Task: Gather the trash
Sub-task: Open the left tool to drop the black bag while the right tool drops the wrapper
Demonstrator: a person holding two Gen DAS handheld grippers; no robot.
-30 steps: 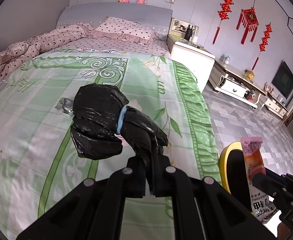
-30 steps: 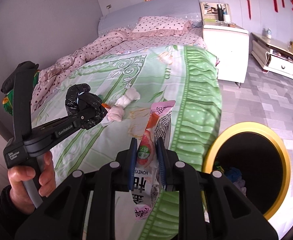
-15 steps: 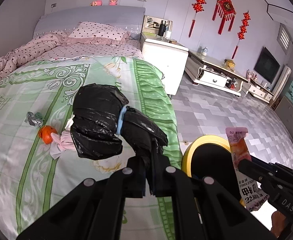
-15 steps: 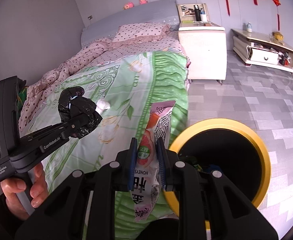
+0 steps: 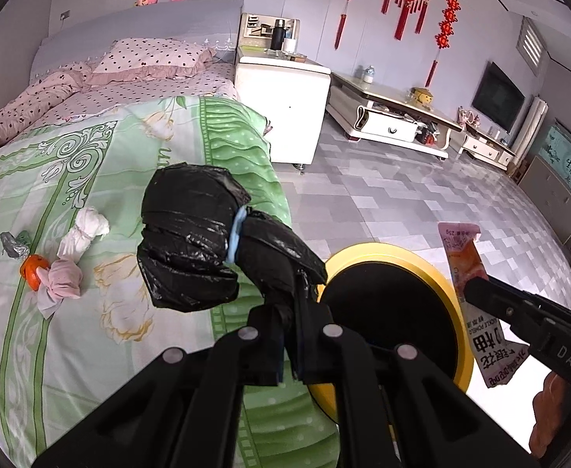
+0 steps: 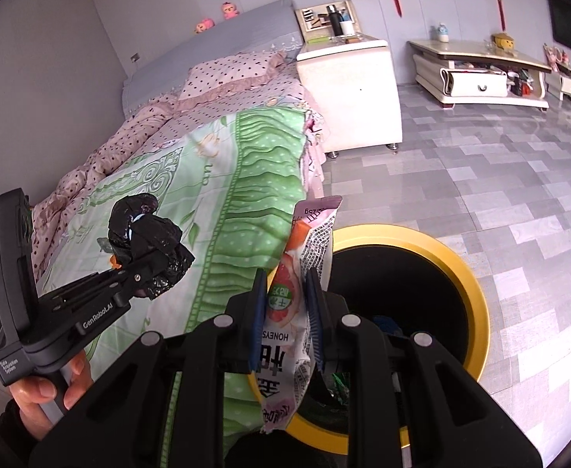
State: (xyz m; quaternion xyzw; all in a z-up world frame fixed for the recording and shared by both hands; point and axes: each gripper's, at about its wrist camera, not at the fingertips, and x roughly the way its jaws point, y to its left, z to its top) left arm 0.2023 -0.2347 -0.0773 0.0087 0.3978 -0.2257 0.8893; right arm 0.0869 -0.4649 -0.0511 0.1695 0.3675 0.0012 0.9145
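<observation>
Swinging both grippers off the bed toward the bin since the earlier frames. Nearest, right gripper (image 6: 284, 314) pinching a snack wrapper (image 6: 291, 308) over the near rim of the yellow bin (image 6: 476, 312). Left gripper (image 5: 288, 335) clamping a rolled black bag (image 5: 192, 241), hanging over the bed (image 5: 90, 343) edge, beside the bin. Risking the bag dropping short onto the bedding if released now. Farther left, tissues (image 5: 77, 249) and an orange scrap (image 5: 32, 267) lying uncollected.

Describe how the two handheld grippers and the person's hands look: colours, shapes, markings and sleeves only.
Both grippers are matte black, with angular arms and silver screws. The right gripper has ribbed blue finger pads. The left gripper bears white "GenRobot.AI" lettering and an upright black block at the back. The bare left hand shows a dark sleeve.
</observation>
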